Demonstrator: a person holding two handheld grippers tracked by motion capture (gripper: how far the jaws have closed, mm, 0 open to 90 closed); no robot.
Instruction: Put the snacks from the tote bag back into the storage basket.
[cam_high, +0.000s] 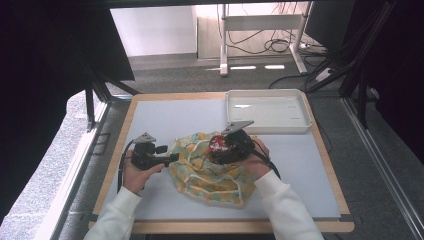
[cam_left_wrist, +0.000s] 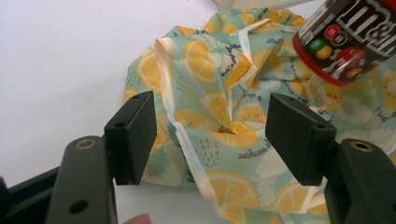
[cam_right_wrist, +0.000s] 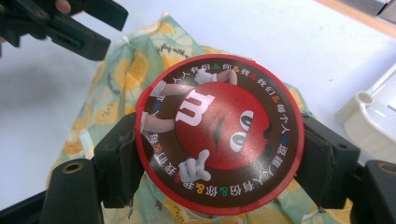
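**Candy Tub Being Held Over Lemon-Print Bag**

Black padded jaws are being pressed against both sides of a round candy tub (cam_right_wrist: 219, 154), its glossy red-rimmed lid printed with a cartoon face, in the right gripper view. Seen from the high view, the right gripper (cam_high: 227, 146) is being held just above the crumpled drawstring bag (cam_high: 212, 172), which is lying at the middle of the pale grey table (cam_high: 165, 117), near the person's edge. The left gripper (cam_high: 172, 158) is being held at the bag's left edge with its jaws standing wide; nothing is being gripped between them, though a pale hem fold of the bag (cam_left_wrist: 177, 126) is lying in the gap.

The work is being judged as bagging the tub, at the stage where the mouth of the bag is being sought. For the next move, a pinch on that hem is likely being called for, so that the soft, thin fabric can be lifted and opened before the rigid cylinder is lowered in. A white plastic tray (cam_high: 267, 111) is standing empty behind.
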